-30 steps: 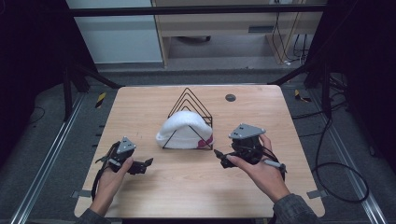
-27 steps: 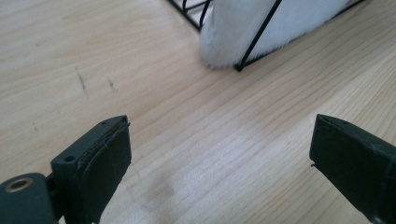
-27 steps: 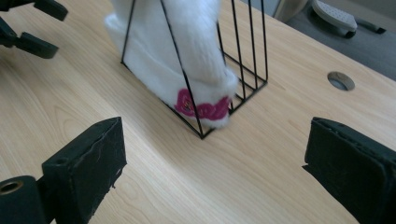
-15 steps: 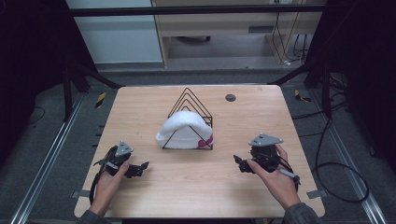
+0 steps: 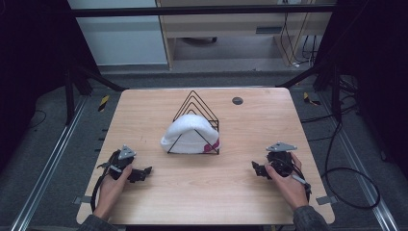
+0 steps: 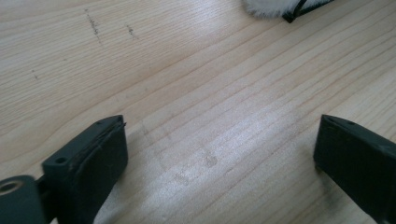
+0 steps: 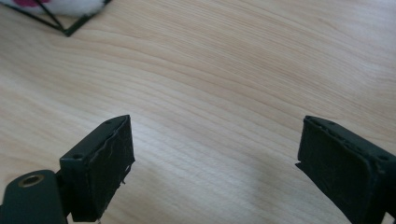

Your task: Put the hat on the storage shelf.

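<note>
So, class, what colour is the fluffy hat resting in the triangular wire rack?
White with a pink patch; high view shows it best.

Left tool (image 6: pixel 219 154) hovering wide open over wood surface (image 6: pixel 196 84); white hat (image 6: pixel 275 7) edge, black rack (image 6: pixel 299 11) corner peeking top.

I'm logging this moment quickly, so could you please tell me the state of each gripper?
Left gripper: open, holding nothing, low over the table.
Right gripper: open, holding nothing.
</note>
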`<state>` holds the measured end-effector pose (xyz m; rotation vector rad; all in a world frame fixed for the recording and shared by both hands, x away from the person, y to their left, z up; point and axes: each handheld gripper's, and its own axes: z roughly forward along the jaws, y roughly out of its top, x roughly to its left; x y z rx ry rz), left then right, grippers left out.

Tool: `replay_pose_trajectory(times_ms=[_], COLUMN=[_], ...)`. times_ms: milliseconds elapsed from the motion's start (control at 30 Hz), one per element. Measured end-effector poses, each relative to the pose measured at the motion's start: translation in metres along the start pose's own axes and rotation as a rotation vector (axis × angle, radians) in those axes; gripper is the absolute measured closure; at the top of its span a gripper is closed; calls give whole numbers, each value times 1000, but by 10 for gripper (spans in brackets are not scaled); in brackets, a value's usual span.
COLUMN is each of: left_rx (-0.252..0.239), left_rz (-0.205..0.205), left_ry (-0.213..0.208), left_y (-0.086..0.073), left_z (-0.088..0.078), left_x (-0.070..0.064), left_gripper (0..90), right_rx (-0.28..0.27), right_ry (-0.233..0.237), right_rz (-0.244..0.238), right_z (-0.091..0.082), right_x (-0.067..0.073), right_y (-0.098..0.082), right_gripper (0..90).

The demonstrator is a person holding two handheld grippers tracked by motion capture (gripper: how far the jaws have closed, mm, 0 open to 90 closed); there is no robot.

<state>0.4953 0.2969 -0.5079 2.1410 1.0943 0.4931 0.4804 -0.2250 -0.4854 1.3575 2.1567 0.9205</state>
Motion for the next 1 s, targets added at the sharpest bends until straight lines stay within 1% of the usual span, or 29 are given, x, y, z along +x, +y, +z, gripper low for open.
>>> replay_pose_trajectory(times_ms=[33, 133, 267, 400, 433, 467, 567, 600, 633, 667, 733, 767, 800, 900, 1000], left_rx=[1, 2, 3, 4, 4, 4, 3, 3, 3, 3, 2, 1, 2, 4, 4], left_rz=[-2, 3, 4, 7, 7, 7, 7, 7, 7, 6, 3, 3, 4, 6, 5], left_ry=[-4, -13, -15, -15, -15, -15, -15, -14, -14, -13, -14, -14, -16, -16, -14], left_y=[0, 1, 1, 1, 1, 1, 1, 1, 1, 1, 2, 2, 2, 2, 2], left_z=[0, 1, 1, 1, 1, 1, 1, 1, 1, 2, 2, 2, 3, 2, 2], left_x=[0, 1, 1, 1, 1, 1, 1, 1, 1, 1, 2, 2, 2, 2, 2], left_gripper=[1, 0, 0, 0, 0, 0, 0, 0, 0, 0, 0, 0, 0, 0, 0], right_rx=[-5, -18, -9, 0, 2, 4, 7, 9, 9, 4, -3, -17, -16, -16, -17], right_ry=[-8, -22, -43, -59, -77, -83, -83, -94, -94, -89, -95, -92, -97, -110, -139], right_rz=[19, 39, 66, 78, 68, 73, 86, 83, 90, 96, 91, 95, 92, 110, 141], right_z=[2, 6, 14, 21, 24, 26, 31, 32, 34, 35, 35, 36, 36, 36, 35], right_x=[-2, -5, -6, -2, -1, 0, 1, 2, 3, 3, 4, 6, 7, 8, 13], right_y=[-1, 0, 2, 3, 3, 3, 2, 2, 1, 0, -1, -2, -2, -2, -3], right_gripper=[108, 105, 101, 100, 102, 102, 102, 103, 91, 87, 80, 74, 74, 71, 71])
